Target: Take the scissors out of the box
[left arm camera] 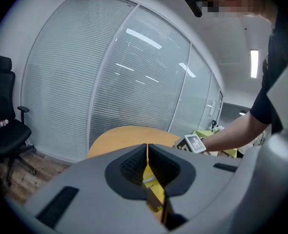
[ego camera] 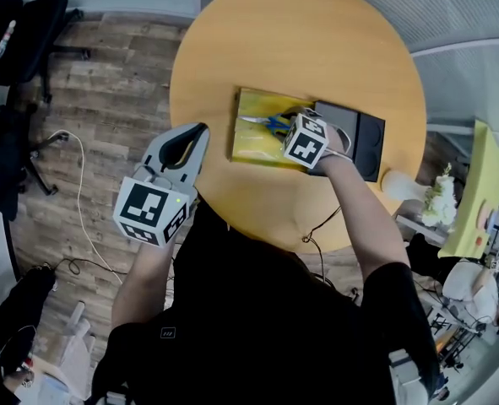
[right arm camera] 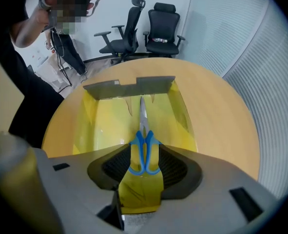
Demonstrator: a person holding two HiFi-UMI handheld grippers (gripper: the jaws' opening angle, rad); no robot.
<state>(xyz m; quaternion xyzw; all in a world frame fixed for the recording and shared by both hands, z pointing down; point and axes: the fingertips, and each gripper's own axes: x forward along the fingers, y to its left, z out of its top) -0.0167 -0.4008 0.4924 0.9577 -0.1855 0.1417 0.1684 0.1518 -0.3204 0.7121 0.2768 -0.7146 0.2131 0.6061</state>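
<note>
Where plank flooring [ego camera: 105, 91] shows, a round table [ego camera: 317, 49] bears the box [ego camera: 251, 137].

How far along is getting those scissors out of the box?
Done: the yellow box lies open. In hand: the right gripper is open astride the scissors, not gripping. Left to do: close, lift them out. The left gripper is shut, empty.

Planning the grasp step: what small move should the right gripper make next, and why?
Probably close the right gripper on the scissors: their blue handles sit between its open jaws, and they lie inside the yellow box.
</note>
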